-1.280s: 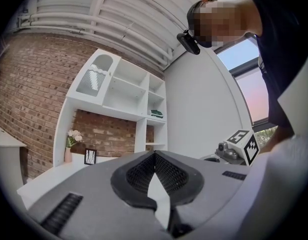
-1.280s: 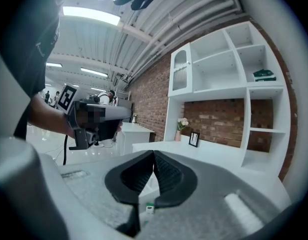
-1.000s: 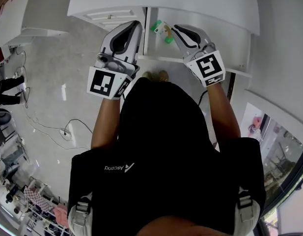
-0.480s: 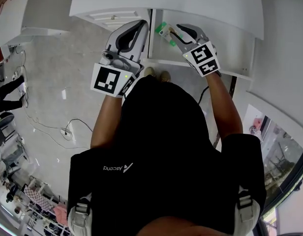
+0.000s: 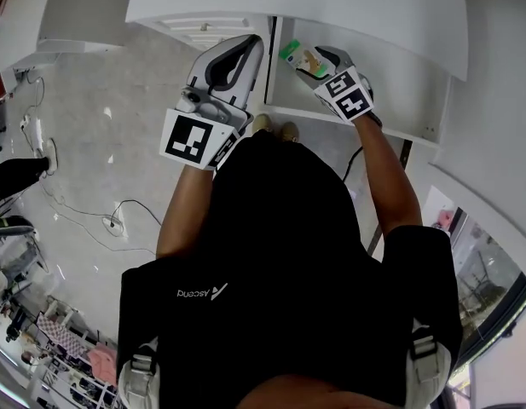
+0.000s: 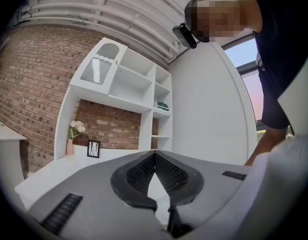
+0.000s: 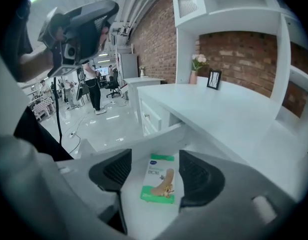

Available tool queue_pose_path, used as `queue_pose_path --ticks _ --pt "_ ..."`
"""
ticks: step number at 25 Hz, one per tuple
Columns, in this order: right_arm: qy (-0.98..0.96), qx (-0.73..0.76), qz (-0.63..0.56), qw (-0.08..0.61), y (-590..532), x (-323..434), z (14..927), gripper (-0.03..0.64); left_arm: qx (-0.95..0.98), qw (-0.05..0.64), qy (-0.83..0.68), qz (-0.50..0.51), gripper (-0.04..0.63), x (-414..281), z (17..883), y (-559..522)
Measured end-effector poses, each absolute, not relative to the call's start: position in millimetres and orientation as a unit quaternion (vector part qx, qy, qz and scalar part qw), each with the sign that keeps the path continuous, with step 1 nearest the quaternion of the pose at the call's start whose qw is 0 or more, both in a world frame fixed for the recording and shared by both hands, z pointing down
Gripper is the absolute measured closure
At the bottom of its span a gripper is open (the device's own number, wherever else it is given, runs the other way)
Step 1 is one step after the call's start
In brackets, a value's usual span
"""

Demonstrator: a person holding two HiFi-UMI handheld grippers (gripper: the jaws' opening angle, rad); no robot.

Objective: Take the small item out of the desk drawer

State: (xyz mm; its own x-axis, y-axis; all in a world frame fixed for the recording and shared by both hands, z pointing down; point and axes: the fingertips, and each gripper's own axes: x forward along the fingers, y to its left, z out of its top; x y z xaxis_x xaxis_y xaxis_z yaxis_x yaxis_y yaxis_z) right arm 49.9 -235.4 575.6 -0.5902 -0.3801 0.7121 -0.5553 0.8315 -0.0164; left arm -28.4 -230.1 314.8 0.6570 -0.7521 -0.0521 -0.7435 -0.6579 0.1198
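The small item is a flat green and white box (image 7: 160, 179) with a foot pictured on it, lying on the floor of the pulled-out white drawer (image 7: 161, 140). My right gripper (image 7: 156, 174) tilts down into the drawer; its jaws have just been opening and now stand wide on either side of the box, with neither pad pressing on it. In the head view the box (image 5: 300, 58) lies just past my right gripper (image 5: 312, 65). My left gripper (image 5: 251, 51) is shut and empty, held level at the drawer's left side, its pads (image 6: 144, 171) meeting at the tips.
The white desk top (image 5: 348, 7) overhangs the back of the drawer. A white drawer unit (image 5: 199, 25) stands to the left. White shelves (image 6: 139, 84), a vase of flowers (image 7: 196, 66) and a small frame (image 7: 213, 79) stand against the brick wall. Cables (image 5: 118, 220) trail over the floor.
My right gripper has dropped into the drawer and tipped downward, and its jaws have spread around the box. The left gripper has shifted slightly along the drawer's edge.
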Motion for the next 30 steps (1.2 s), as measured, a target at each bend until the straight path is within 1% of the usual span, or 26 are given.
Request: queue_pose_path --ticks 3,10,15,30 --pt "-0.874 0.26 0.13 0.388 -238.7 49.9 594.8 0.313 0.906 0.05 -0.418 -0.043 0.597 -33.9 318.0 -234.5" --pt "-0.857 0.252 0.155 0.422 -244.6 45.1 636.6 0.282 0.904 0.063 -0.421 -0.039 0.597 -42.6 323.9 -241.8" --pt "-0.838 0.25 0.172 0.454 -243.9 52.1 666.2 0.258 0.902 0.059 -0.425 -0.042 0.597 -46.6 326.0 -245.9" --pt "-0.82 0.231 0.183 0.491 -243.3 47.2 694.3 0.245 0.893 0.073 -0.443 -0.018 0.597 -63.1 338.6 -250.3"
